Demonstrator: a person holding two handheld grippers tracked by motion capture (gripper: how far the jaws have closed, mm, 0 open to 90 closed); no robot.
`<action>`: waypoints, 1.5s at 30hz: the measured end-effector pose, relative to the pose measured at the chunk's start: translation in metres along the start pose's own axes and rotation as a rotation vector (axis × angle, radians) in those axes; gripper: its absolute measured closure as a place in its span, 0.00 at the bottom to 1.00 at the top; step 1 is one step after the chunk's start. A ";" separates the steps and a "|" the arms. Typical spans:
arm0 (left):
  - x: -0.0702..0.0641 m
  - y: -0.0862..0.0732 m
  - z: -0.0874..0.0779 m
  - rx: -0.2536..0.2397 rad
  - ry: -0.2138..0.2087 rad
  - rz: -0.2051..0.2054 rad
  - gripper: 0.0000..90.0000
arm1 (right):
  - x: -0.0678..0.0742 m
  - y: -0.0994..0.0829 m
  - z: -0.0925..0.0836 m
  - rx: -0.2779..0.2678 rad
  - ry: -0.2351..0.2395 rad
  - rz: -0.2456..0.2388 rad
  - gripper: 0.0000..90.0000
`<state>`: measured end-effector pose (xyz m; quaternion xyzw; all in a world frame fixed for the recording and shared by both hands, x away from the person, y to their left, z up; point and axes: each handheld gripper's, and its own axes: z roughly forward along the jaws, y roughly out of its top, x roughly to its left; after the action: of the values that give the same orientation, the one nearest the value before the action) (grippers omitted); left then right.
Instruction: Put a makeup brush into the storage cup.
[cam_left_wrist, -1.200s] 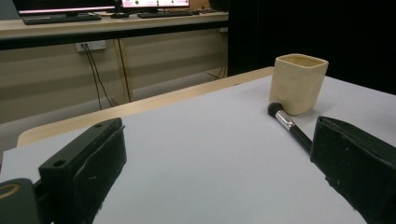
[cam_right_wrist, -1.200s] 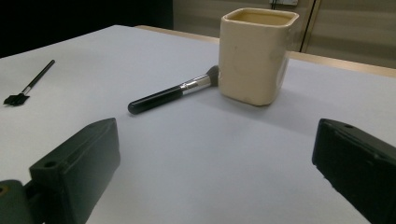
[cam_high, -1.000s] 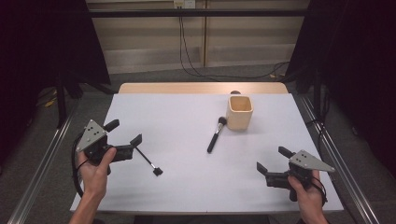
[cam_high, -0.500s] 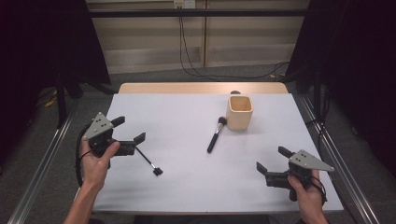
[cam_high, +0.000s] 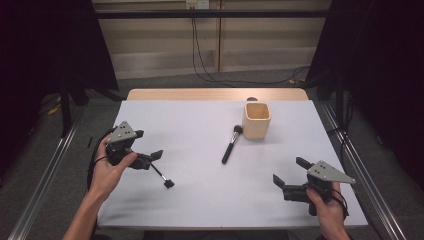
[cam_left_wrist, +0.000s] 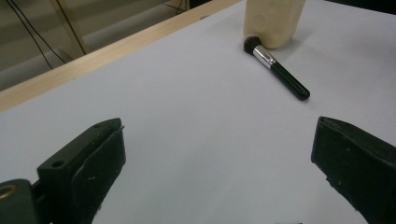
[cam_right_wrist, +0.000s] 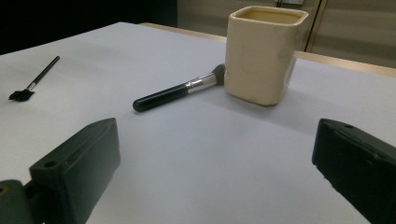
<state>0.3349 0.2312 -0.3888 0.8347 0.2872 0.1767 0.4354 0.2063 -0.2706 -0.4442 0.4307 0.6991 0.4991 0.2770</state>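
A cream square cup (cam_high: 256, 120) stands at the table's back right; it shows in the left gripper view (cam_left_wrist: 275, 21) and the right gripper view (cam_right_wrist: 264, 51). A black-handled makeup brush (cam_high: 230, 145) (cam_left_wrist: 279, 71) (cam_right_wrist: 176, 92) lies with its bristles against the cup. A thin small brush (cam_high: 163, 176) (cam_right_wrist: 31, 80) lies left of centre. My left gripper (cam_high: 148, 145) (cam_left_wrist: 219, 163) is open just behind the thin brush's handle end, holding nothing. My right gripper (cam_high: 290, 170) (cam_right_wrist: 215, 172) is open and empty near the front right.
The white table top (cam_high: 200, 125) has a wooden strip (cam_high: 215, 94) along its far edge. Metal rails run down both sides. Cables hang at the back wall.
My left gripper has shifted a little to the right and away from me, toward the thin brush's handle. The right gripper and the objects have stayed put.
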 end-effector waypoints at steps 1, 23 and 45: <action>0.000 0.000 0.002 0.027 0.016 0.022 0.04 | 0.000 0.000 0.000 0.000 0.000 0.001 0.01; 0.014 0.005 0.028 0.354 -0.112 0.156 0.05 | 0.000 -0.001 0.001 0.008 -0.004 -0.019 0.00; 0.040 -0.005 0.049 0.583 -0.172 0.269 0.05 | -0.001 -0.001 0.001 0.012 -0.004 -0.018 0.00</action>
<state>0.3911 0.2282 -0.4183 0.9665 0.1753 0.0719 0.1734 0.2072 -0.2707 -0.4457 0.4270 0.7053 0.4916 0.2803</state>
